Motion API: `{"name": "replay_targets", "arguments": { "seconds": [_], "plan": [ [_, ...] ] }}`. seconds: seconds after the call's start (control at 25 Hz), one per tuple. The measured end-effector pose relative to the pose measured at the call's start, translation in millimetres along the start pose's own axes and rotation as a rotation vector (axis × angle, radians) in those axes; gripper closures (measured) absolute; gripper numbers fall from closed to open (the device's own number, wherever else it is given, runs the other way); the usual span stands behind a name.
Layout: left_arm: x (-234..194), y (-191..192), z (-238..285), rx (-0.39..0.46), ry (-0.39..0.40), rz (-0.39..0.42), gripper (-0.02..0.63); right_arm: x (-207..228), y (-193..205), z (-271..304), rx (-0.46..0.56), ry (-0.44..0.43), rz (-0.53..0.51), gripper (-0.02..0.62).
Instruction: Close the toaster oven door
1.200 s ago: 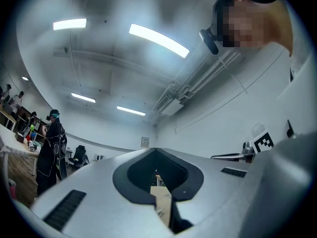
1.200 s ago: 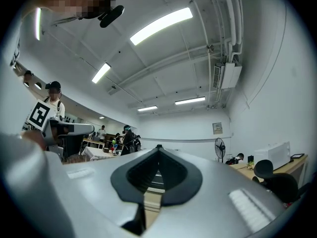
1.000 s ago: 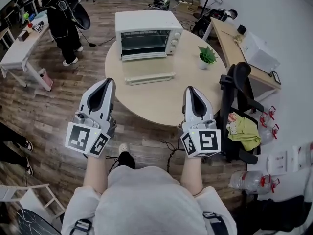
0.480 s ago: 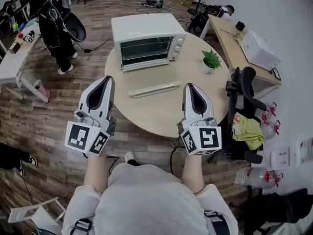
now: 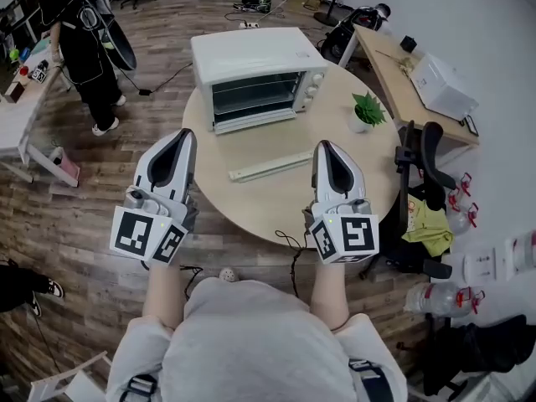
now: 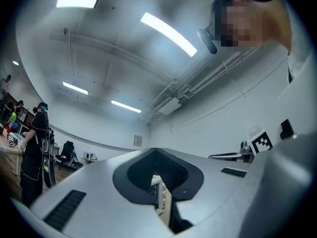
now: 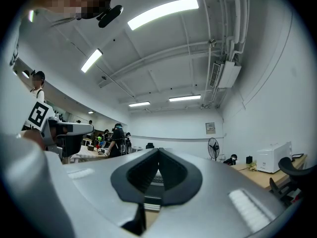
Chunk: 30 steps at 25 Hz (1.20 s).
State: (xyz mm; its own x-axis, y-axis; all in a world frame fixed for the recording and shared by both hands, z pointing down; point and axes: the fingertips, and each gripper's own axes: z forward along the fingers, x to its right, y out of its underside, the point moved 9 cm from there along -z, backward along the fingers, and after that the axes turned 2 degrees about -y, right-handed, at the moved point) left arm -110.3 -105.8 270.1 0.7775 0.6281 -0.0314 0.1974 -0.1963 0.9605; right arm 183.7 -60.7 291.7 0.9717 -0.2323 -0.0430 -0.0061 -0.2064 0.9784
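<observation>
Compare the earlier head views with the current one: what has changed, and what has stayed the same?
The person has moved in towards the round table: the toaster oven and the handle of its open door now lie nearer the left gripper and right gripper. Nothing was taken hold of or let go. The door stays open; both grippers stay shut and empty.

One toaster oven [image 5: 255,78] and one potted plant [image 5: 368,111] sat on one round table [image 5: 260,208]. Two grippers were in frame, the left gripper [image 5: 178,141] and the right gripper [image 5: 327,151], each bearing one marker cube. One office chair [image 5: 423,162] stood beside the table.
</observation>
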Motion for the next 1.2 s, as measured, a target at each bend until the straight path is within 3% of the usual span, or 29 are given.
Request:
{"name": "replay_targets", "arguments": {
  "seconds": [0.56,1.2],
  "plan": [
    [-52.9,23.4,12.1,-0.043,0.005,-0.032,0.598,-23.8,47.0,46.2,-0.110,-0.001,0.048,0.584],
    [-58.3,60.9,11.3,-0.109,-0.002,-0.108,0.598,-41.5,156.8,44.5,-0.435,-0.048,0.170,0.584]
  ]
}}
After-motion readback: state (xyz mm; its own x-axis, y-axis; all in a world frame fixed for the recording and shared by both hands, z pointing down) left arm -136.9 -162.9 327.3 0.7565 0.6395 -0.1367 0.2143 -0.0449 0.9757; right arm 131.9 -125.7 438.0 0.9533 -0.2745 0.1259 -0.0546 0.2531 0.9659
